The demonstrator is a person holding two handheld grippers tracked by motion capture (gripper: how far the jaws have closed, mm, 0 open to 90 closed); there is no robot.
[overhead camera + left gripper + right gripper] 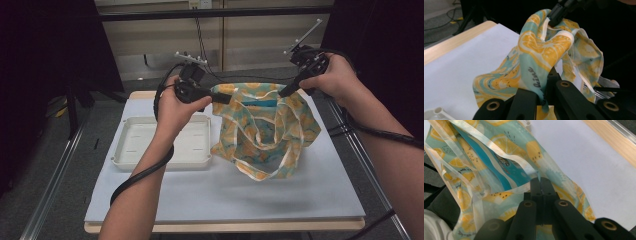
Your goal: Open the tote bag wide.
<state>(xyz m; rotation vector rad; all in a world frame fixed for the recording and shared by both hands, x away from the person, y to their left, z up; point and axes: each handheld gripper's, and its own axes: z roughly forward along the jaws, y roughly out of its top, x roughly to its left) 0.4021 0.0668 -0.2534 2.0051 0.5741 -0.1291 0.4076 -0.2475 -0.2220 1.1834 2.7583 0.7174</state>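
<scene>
Both grippers are clamping the same lemon-print bag point(260, 130) and holding it up above the white table surface point(310, 195).

Left gripper point(224, 98): in the high view it is sitting at about the ten o'clock position of the bag, pointing toward three o'clock. Its jaws are standing fully closed on the bag's upper edge. The left gripper view is confirming this: a fold of teal and orange fabric point(536, 62) is running down between the two black jaws and is being pinched there.

Right gripper point(285, 91): it is sitting at about the one o'clock position of the bag, pointing toward seven o'clock. Its jaws are pressing together on the top hem, and in the right gripper view point(541, 185) a thin edge of cloth is emerging from the closed tips.

Bag: it is hanging between the two tools, its top edge stretching from one grip to the other. The body is drooping toward six o'clock, and its cream handle straps point(265, 172) are looping at the lower end, near or touching the table surface; contact cannot be confirmed. A teal inner panel point(499, 172) is showing inside the mouth.

White tray point(130, 145): it is lying on the table at nine o'clock of the bag, below the left hand point(175, 107), apart from the fabric.
</scene>
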